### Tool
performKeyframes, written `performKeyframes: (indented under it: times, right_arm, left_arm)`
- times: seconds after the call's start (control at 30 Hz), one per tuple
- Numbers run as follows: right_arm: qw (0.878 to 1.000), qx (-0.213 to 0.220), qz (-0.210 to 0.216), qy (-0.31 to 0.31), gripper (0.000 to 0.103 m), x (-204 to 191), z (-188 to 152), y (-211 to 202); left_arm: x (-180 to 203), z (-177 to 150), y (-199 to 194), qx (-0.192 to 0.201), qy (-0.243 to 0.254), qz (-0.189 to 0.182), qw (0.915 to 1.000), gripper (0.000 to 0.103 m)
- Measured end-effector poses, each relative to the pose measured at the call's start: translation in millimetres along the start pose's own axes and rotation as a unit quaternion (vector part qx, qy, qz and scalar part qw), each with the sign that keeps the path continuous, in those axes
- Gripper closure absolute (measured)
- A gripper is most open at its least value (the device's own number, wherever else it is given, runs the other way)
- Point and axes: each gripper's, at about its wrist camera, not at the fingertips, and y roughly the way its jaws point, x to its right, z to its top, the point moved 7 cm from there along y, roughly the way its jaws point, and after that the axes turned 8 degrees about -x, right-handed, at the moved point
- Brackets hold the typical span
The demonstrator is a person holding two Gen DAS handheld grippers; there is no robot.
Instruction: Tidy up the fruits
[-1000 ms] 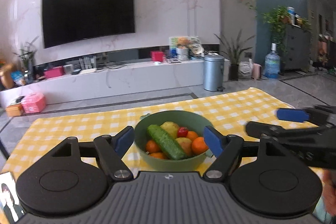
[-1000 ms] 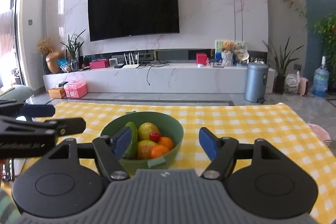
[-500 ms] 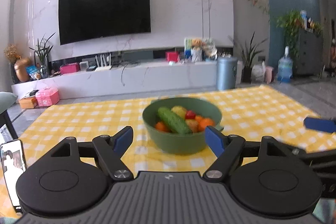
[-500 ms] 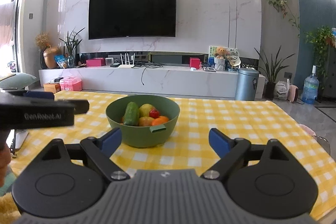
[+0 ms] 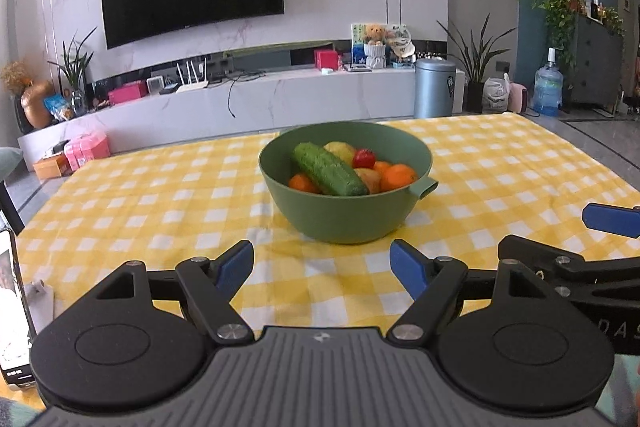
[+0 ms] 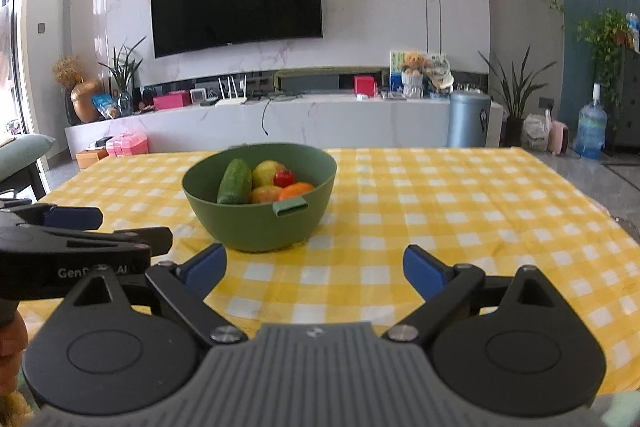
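Observation:
A green bowl (image 5: 348,215) stands on the yellow checked tablecloth (image 5: 140,203). It holds a cucumber (image 5: 328,169), oranges (image 5: 398,177), a red tomato (image 5: 364,159) and yellowish fruits (image 5: 340,149). My left gripper (image 5: 322,267) is open and empty, a little short of the bowl. My right gripper (image 6: 314,265) is open and empty, in front of the bowl (image 6: 260,223) and slightly to its right. Each gripper shows at the edge of the other's view.
A phone (image 5: 12,311) stands at the table's left edge. Beyond the table are a white TV bench (image 5: 256,107), a grey bin (image 5: 434,87) and a water bottle (image 5: 548,91). A green chair (image 6: 20,155) is at the left.
Both grippers have pulled back from the bowl, which now lies farther ahead of the fingers. The jaws stayed open and empty.

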Motion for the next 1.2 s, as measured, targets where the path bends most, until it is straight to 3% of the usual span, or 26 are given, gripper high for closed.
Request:
performKeyframes:
  times: [1.2]
  right_arm:
    - [1.0,-0.025,-0.005,0.008,0.011,0.8,-2.2,16.9]
  left_arm:
    - [-2.2,-11.8,10.4,-0.035,0.004,-0.005,0.9994,0.012]
